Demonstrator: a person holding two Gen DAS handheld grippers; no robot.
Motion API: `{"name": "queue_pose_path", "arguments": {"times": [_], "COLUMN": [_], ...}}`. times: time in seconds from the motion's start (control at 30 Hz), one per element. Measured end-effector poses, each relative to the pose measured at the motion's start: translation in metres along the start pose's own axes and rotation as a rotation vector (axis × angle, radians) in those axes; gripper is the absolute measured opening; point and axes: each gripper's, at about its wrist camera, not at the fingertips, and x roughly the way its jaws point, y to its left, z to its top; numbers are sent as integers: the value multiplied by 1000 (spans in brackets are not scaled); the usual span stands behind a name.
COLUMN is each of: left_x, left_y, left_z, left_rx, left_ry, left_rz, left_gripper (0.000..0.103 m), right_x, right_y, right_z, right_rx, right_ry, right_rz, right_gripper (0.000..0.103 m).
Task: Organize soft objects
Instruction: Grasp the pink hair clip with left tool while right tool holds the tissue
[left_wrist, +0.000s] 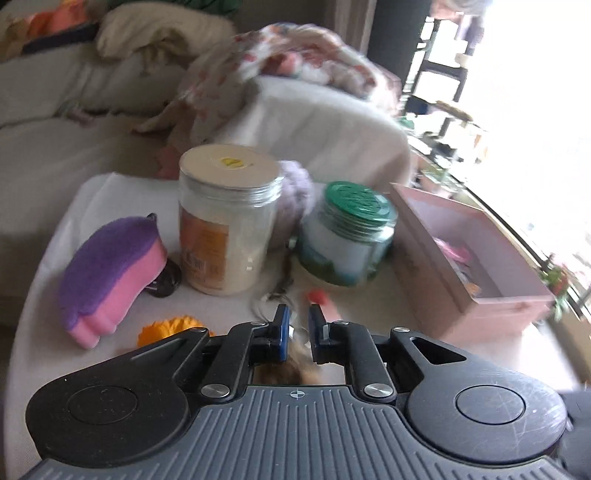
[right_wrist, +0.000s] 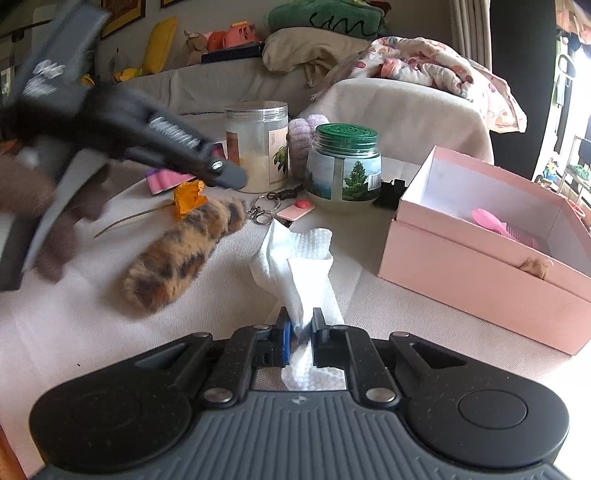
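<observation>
- right gripper (right_wrist: 299, 325) is pinching the paper towel (right_wrist: 295, 254); carry it to the pink box (right_wrist: 480, 280) at 2 o'clock, lifting clear of the rim.
- left gripper (left_wrist: 297, 321): jaws slightly apart over the leopard plush (left_wrist: 288, 369), can't tell if gripping.

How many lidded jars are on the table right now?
2: the tall silver-lidded jar toward the back, and the green-lidded jar just right of it, beside the pink box. Others may be hidden behind them.

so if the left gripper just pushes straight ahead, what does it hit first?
Probably the keyring clutter and small red piece just past the left gripper, then the green-lidded jar. The view is blurred and depth unclear, so this is tentative.
</observation>
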Motion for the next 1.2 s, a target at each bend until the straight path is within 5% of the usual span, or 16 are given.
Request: {"name": "queue_pose_path", "arguments": {"times": [0.17,0.27,0.4,0.5,0.63,0.93,1.03,1.1,1.2], "left_x": [28,34,18,25,48,59,64,65,64], "left_y": [13,19,-2,-26,-46,-54,-50,-50,-51], "left_z": [10,8,8,12,10,4,8,9,8], "left_rx": [-68,-93,0,86,170,267,252,250,244], "left_ry": [62,94,18,57,90,119,115,110,119], "left_rz": [58,13,-46,-66,47,114,97,91,85], "left_gripper": [17,17,17,18,20,34,34,34,32], "right_x": [0,0,0,0,0,-1,1,4,10], "right_y": [-1,-2,-3,-2,-1,0,1,0,-3], "right_z": [0,0,0,0,0,0,2,4,8], "right_rx": [6,13,17,8,10,9,-8,-13,-19], "right_ry": [-1,-1,-1,-1,-1,-1,4,12,24], "right_rz": [2,7,13,12,11,9,-8,-15,5], "right_gripper": [10,11,12,13,14,16,28,49,53]}}
